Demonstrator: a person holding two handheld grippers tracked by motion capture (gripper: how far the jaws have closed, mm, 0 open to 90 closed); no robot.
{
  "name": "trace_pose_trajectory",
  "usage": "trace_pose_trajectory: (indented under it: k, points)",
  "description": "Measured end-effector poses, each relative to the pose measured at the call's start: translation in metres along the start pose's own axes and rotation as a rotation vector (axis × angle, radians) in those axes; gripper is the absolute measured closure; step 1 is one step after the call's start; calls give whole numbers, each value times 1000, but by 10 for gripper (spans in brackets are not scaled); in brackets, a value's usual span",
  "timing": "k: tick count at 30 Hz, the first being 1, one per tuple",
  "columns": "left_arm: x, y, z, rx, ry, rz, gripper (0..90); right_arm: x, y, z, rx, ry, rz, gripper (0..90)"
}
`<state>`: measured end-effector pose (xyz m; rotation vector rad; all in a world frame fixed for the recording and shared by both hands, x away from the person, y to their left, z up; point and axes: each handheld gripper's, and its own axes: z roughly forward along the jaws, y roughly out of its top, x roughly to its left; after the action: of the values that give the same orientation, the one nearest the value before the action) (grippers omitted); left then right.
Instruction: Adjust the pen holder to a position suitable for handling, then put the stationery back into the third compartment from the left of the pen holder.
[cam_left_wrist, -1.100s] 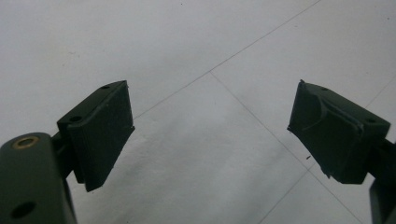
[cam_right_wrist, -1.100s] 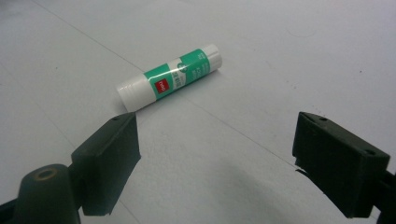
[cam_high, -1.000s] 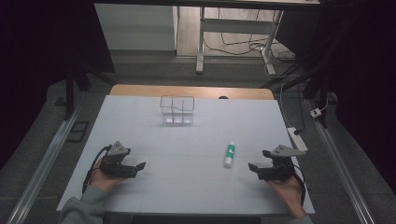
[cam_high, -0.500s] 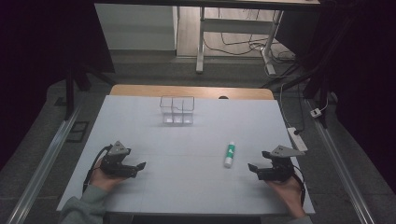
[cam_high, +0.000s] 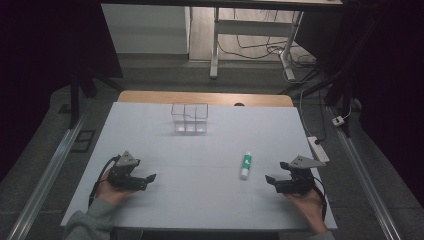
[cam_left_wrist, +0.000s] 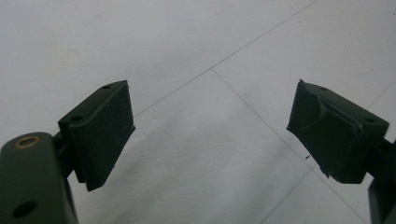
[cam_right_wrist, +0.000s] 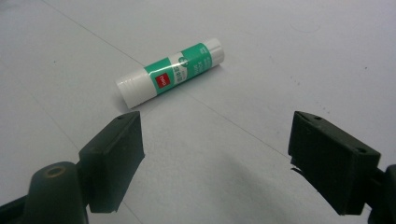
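Glue stick (cam_right_wrist: 170, 73) label readable past right claw (cam_right_wrist: 215, 154).

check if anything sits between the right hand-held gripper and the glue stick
Nothing visible does. The right hand-held gripper is open, and bare white table runs from its jaws to the glue stick, which lies flat. The clear organizer stands far off at the back.

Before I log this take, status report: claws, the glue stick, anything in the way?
Left claw open, empty. Right claw open, empty, facing glue stick. Stick lying flat on table, untouched. Nothing between.
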<state>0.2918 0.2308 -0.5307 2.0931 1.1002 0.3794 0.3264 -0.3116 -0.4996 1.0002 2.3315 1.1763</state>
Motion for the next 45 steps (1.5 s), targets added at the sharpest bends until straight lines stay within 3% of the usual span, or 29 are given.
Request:
trace_pose_trajectory:
  k: [17, 28, 32, 45]
  points:
    - [1, 2, 1, -10, -15, -1, 149, 3, 10, 5, -34, 24, 9, 188]
    - [1, 2, 2, -9, -23, -1, 152, 9, 26, 5, -41, 40, -41, 189]
    - [1, 1, 1, -10, -22, 1, 152, 9, 33, 6, -43, 72, -54, 192]
    - [-1, 2, 1, -8, -18, 7, 153, 11, 44, 13, 2, 116, -91, 198]
